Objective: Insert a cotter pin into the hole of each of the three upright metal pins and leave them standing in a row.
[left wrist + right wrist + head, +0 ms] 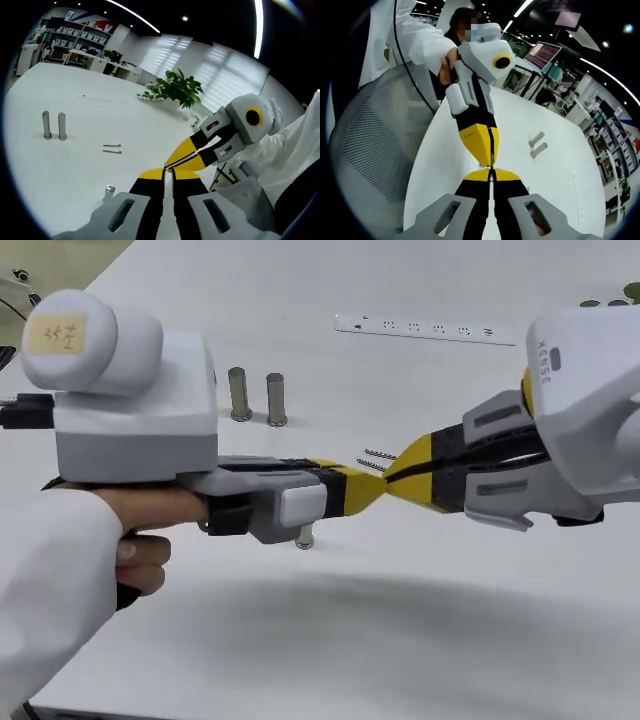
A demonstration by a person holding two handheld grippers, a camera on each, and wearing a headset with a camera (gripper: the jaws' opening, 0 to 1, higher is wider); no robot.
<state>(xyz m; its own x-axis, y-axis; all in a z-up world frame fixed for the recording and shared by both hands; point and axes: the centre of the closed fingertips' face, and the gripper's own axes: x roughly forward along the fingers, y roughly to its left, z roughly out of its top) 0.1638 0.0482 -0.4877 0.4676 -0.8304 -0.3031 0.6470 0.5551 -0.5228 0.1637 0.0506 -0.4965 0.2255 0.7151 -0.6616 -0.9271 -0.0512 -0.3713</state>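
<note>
Two upright metal pins (pixel 239 393) (pixel 276 398) stand side by side at the back. A third metal pin (pixel 305 537) stands nearer, just under my left gripper (pixel 378 486). The right gripper (pixel 392 474) meets it tip to tip above the table. Both pairs of jaws are shut, and a thin cotter pin (pixel 491 161) bridges the two tips, held from both ends. Two more cotter pins (pixel 378 455) (pixel 112 148) lie flat on the table behind the tips. In the left gripper view the third pin (pixel 108 191) stands left of the jaws.
A white power strip (pixel 425 328) lies along the far side of the white table (pixel 400 620). A potted plant (pixel 175 87) stands beyond the table's far end. A mesh chair (pixel 375 150) is beside the table near the person.
</note>
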